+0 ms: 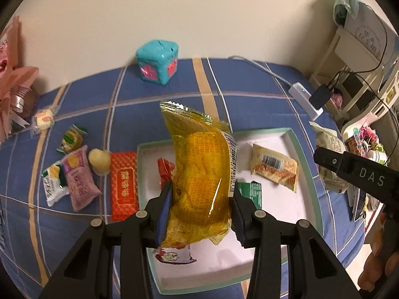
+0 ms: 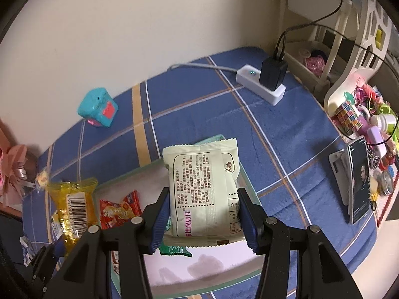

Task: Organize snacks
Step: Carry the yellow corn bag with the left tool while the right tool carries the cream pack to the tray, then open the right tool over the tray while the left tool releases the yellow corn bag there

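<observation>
My left gripper (image 1: 202, 191) is shut on a yellow transparent snack packet (image 1: 199, 154) and holds it upright over a white box with a green rim (image 1: 304, 154). In the box lie a red packet (image 1: 165, 169), a cream and orange packet (image 1: 274, 169) and a green packet (image 1: 250, 190). My right gripper (image 2: 203, 194) is shut on a pale cream packet (image 2: 202, 174) with printed text, above the same box (image 2: 224, 261). The yellow packet (image 2: 72, 204) shows at the lower left of the right wrist view.
Loose snacks lie left of the box on the blue checked cloth: a red packet (image 1: 124, 182), a pink packet (image 1: 79, 177) and small sweets. A teal cube toy (image 1: 158, 64) stands by the wall. A power strip (image 2: 261, 84), a phone (image 2: 359, 182) and a cluttered shelf are on the right.
</observation>
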The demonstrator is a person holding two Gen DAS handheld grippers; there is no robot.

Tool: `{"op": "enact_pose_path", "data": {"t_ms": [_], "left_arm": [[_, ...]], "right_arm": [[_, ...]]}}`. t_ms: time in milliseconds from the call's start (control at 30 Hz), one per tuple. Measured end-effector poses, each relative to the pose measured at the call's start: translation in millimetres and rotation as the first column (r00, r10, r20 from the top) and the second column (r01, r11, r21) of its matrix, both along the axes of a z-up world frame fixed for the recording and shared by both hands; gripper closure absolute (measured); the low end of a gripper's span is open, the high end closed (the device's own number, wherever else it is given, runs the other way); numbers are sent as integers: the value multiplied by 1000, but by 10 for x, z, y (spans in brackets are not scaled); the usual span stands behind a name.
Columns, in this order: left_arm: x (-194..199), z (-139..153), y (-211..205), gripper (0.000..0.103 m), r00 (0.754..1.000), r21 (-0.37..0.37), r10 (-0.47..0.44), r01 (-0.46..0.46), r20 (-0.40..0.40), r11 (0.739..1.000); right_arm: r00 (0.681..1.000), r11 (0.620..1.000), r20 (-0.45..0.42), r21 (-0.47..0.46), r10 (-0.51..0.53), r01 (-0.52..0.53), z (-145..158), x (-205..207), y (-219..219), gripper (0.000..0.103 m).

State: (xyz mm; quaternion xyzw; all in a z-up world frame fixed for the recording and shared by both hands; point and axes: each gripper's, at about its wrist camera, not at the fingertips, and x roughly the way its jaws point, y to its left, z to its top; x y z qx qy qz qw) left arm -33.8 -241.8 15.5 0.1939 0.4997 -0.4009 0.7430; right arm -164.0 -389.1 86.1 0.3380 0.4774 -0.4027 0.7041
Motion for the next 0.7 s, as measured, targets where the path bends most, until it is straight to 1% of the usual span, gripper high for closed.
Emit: {"op": "enact_pose_path", "data": {"t_ms": [133,400,567,700], "left_arm": [[-19,-156,-34,59,999,30,-7,8,-37,1000],[-77,-461,-100,59,995,93,-15,24,-101,995],[-113,-596,-135,59,992,125,-13,29,-127,992],[-141,-673,-159,59,991,147,-16,36,-133,989]], "right_arm": [[999,1000,-32,26,10,-9,-149,17,2,48],[994,993,-111,119,23,-10,-593,32,31,48],[985,989,-169,145,42,-17,-796,54,77,48],[980,984,-190,175,55,-22,-937,70,106,48]]}}
